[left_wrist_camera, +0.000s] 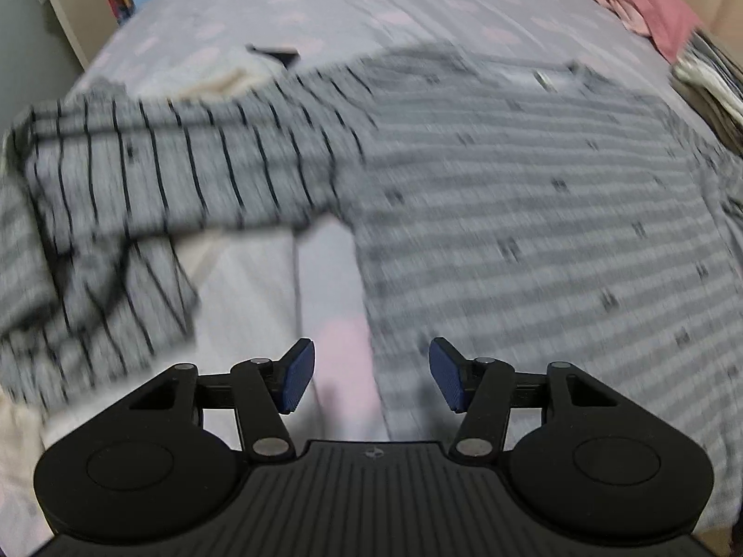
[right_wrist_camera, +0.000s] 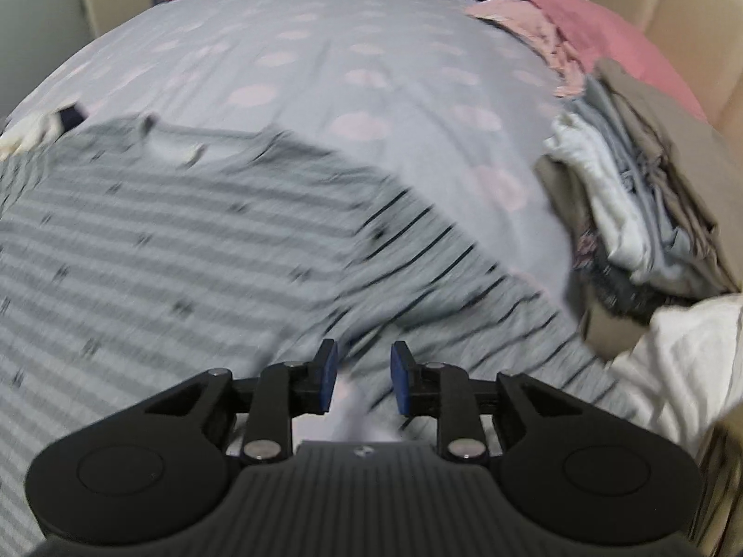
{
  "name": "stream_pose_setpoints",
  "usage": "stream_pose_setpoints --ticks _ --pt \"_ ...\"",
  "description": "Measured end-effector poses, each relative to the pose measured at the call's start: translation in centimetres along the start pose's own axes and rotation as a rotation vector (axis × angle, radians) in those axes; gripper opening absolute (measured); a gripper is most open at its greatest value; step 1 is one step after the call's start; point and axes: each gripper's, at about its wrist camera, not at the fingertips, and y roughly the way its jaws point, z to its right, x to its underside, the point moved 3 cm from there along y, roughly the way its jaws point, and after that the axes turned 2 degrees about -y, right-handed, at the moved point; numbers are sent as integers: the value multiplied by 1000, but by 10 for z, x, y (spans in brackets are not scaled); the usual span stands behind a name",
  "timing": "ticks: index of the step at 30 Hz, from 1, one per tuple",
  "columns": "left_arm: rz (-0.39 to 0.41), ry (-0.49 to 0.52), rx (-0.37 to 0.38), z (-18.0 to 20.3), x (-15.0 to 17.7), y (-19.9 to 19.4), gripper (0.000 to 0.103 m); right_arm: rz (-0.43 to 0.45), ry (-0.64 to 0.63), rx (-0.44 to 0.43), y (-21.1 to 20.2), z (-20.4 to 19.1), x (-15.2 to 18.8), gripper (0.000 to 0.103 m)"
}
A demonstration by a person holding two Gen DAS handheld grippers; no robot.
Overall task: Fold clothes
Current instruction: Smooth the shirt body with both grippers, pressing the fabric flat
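Observation:
A grey striped long-sleeved shirt [left_wrist_camera: 511, 195] lies spread flat on the bed, collar away from me. Its left sleeve [left_wrist_camera: 162, 171] with thin dark stripes stretches out to the left, its cuff end crumpled. My left gripper [left_wrist_camera: 367, 373] is open and empty, hovering above the sheet near the shirt's lower left edge. In the right wrist view the same shirt [right_wrist_camera: 162, 241] fills the left half, and its right sleeve [right_wrist_camera: 464, 288] runs toward my right gripper [right_wrist_camera: 360, 378]. That gripper is open, its pads a small gap apart over the sleeve, nothing clamped between them. Both views are motion-blurred.
The bed has a lilac sheet with pink dots [right_wrist_camera: 348, 79]. A pile of folded clothes [right_wrist_camera: 641, 204] sits at the right, a pink pillow [right_wrist_camera: 603, 28] and pink garment behind it. A white cloth [right_wrist_camera: 687, 362] lies at the near right. A cream garment [left_wrist_camera: 218, 83] lies behind the left sleeve.

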Motion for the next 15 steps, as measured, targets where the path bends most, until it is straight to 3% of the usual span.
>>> stream_pose_setpoints --ticks 5,10,15 --pt "-107 7 49 9 52 -5 52 -28 -57 -34 -16 -35 45 29" --pt "-174 47 37 13 91 -10 52 -62 -25 -42 -29 -48 81 29" --pt "-239 25 36 10 119 -4 52 -62 -52 -66 -46 -64 99 29"
